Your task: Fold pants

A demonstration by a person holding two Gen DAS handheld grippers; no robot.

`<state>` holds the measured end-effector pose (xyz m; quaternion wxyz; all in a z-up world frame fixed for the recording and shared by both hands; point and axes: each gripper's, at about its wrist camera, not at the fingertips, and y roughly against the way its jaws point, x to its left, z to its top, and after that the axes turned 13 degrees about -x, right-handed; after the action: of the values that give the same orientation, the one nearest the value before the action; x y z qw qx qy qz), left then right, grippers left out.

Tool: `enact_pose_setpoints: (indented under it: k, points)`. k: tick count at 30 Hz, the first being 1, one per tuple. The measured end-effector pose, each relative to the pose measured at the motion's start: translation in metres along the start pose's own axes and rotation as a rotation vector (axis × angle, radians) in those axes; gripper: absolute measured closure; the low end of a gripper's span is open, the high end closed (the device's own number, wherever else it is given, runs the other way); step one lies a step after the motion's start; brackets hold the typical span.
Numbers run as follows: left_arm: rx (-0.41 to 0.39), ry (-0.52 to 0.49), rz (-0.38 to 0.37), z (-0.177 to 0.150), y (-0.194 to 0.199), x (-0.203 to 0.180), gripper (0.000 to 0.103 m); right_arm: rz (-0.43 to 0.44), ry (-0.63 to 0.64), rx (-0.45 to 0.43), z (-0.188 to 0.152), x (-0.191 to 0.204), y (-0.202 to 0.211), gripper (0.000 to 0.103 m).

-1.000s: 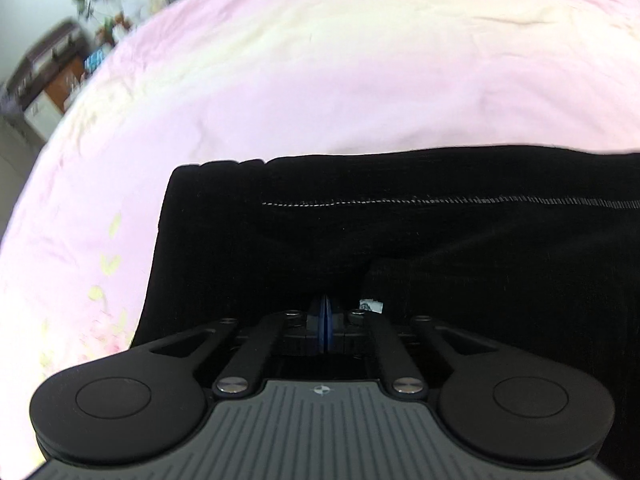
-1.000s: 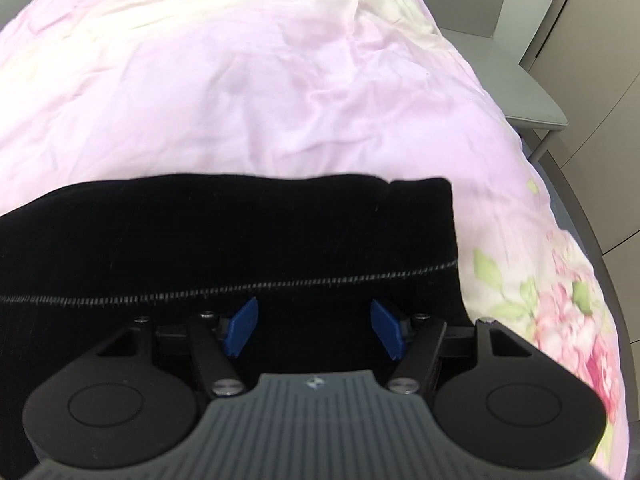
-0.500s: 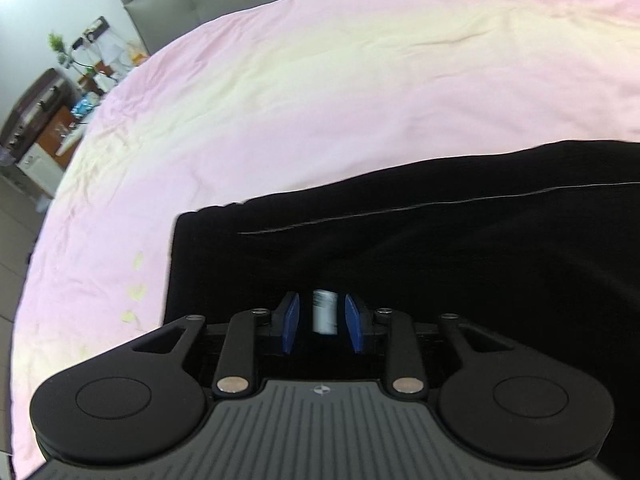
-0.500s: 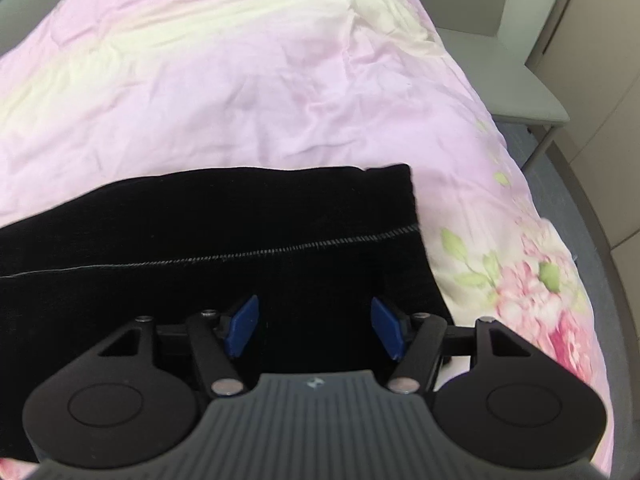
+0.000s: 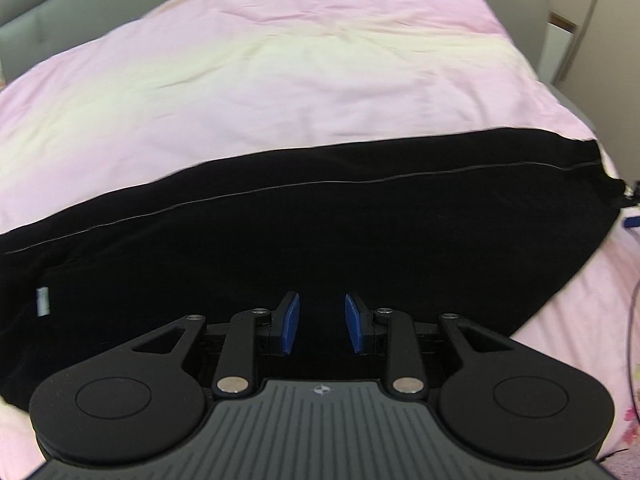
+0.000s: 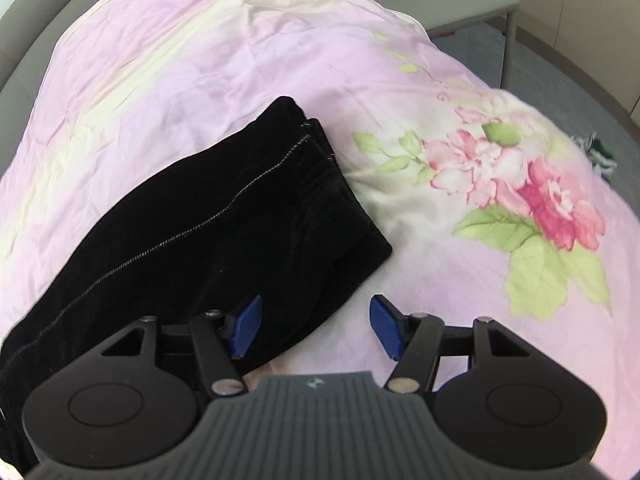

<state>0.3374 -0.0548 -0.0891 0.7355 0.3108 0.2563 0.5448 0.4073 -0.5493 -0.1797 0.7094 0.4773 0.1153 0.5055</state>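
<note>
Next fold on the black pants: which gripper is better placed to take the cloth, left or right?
Right, probably. The right gripper is open over the pants' hem-end edge, one pad above cloth, one above the quilt. The left gripper is open over mid-cloth, with no edge between its pads.

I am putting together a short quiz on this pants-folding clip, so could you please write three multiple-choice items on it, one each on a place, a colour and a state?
1. Where do the pants lie?
A. on the pink bedspread
B. on a grey chair
C. on the floor

2. What colour are the pads of the right gripper?
A. red
B. blue
C. white

3. What is the state of the left gripper?
A. shut on a white label
B. shut on the bedspread
C. open, gripping nothing

Key:
1 A, black cloth rests flat on pink bedding.
2 B, both pads show blue.
3 C, a gap stands between its pads, which have just been opening, with nothing pinched.
</note>
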Motion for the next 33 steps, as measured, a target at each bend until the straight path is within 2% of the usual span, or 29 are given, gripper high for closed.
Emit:
enact_pose_setpoints:
  k: [8, 12, 15, 17, 19, 23, 28, 33]
  points:
    - [0.027, -0.218, -0.189, 0.012, -0.055, -0.098, 0.070, 0.053, -0.075, 0.006, -0.001, -0.024, -0.020, 0.048]
    - [0.032, -0.269, -0.241, 0.017, -0.077, -0.132, 0.070, 0.084, -0.062, -0.015, 0.001, -0.025, -0.030, 0.052]
    - [0.032, -0.309, -0.249, 0.021, -0.096, -0.155, 0.071, 0.094, -0.075, -0.020, 0.001, -0.029, -0.038, 0.054]
    - [0.056, -0.320, -0.245, 0.022, -0.109, -0.167, 0.076, 0.102, -0.067, -0.027, 0.000, -0.030, -0.039, 0.057]
    - [0.098, -0.317, -0.232, 0.019, -0.124, -0.172, 0.079, 0.110, -0.052, -0.035, 0.000, -0.032, -0.037, 0.065]
    - [0.123, -0.271, -0.214, 0.012, -0.138, -0.168, 0.082, 0.118, 0.017, -0.053, 0.001, -0.024, -0.021, 0.076]
    - [0.091, -0.289, -0.190, 0.009, -0.127, -0.171, 0.082, 0.135, 0.108, -0.126, 0.013, 0.003, 0.017, 0.080]
    - [0.016, -0.211, -0.206, 0.019, -0.087, -0.144, 0.082, 0.186, 0.203, -0.214, 0.029, 0.045, 0.069, 0.081]
